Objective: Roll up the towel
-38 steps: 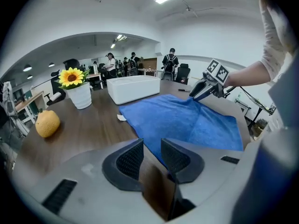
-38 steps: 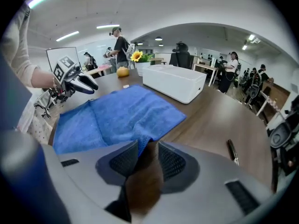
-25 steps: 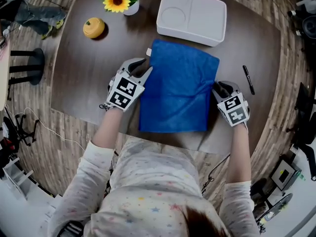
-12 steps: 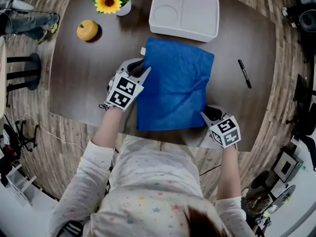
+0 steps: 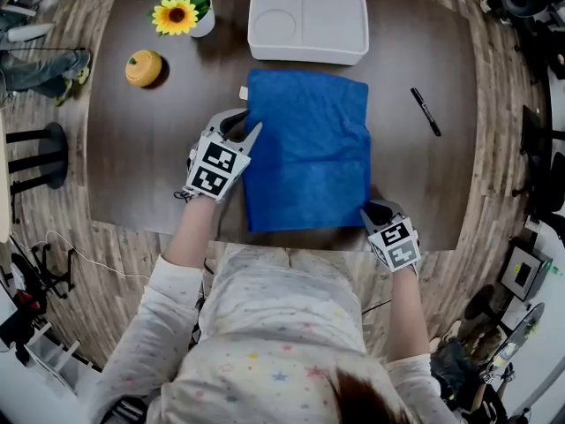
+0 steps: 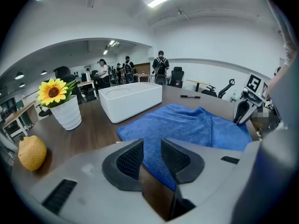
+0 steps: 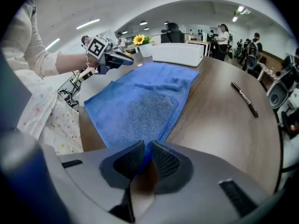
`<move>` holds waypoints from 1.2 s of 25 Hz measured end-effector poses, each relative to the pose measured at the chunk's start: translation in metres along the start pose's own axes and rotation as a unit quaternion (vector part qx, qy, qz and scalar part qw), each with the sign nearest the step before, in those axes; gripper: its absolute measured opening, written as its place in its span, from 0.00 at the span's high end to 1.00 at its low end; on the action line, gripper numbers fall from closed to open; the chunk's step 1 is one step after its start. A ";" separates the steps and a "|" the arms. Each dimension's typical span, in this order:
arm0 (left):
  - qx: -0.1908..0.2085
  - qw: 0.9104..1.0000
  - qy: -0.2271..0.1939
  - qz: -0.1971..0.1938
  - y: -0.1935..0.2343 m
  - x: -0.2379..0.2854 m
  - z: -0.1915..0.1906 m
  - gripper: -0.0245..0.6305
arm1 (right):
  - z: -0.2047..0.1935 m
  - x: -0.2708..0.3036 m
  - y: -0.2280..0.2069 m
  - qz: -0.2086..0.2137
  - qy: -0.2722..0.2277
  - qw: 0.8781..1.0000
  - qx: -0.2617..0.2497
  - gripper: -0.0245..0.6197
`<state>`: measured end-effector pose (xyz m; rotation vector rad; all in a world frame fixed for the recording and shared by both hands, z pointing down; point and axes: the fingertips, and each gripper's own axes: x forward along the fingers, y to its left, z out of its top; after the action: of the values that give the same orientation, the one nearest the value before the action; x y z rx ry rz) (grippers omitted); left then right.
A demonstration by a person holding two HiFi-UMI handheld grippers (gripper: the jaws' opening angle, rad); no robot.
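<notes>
right tool (image 5: 378,208), shifted nearer, clenched on near towel (image 5: 307,148) corner; left tool (image 5: 245,124) released beside left edge

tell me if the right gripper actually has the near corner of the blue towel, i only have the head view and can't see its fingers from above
Observer: In the right gripper view, the right gripper has its fingers almost together, with the near corner of the blue terry-cloth towel pinched between their tips.
Operator: ok and the left one, has it grabbed the side edge
Observer: No. In the left gripper view, the left gripper has its fingers apart with nothing between them. The towel's edge lies just beyond the tips.
</notes>
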<state>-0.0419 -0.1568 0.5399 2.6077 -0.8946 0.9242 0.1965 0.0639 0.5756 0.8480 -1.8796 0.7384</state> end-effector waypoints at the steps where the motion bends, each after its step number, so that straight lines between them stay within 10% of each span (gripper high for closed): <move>1: 0.000 1.000 -0.001 -0.001 0.000 -0.001 0.000 0.78 | -0.006 -0.002 0.003 -0.004 0.001 1.000 0.008 0.86; 7: 0.017 1.000 -0.006 -0.009 0.004 -0.001 0.000 0.78 | 0.017 -0.023 -0.001 -0.005 -0.064 0.995 0.080 0.83; 30: -0.028 0.996 -0.012 0.082 0.063 0.045 0.018 0.78 | 0.213 0.022 -0.148 -0.047 -0.171 0.982 -0.064 0.82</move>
<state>-0.0444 -0.2343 0.5557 2.5337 -1.1389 0.8952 0.2023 -0.1922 0.5316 1.0233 -2.1456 0.4251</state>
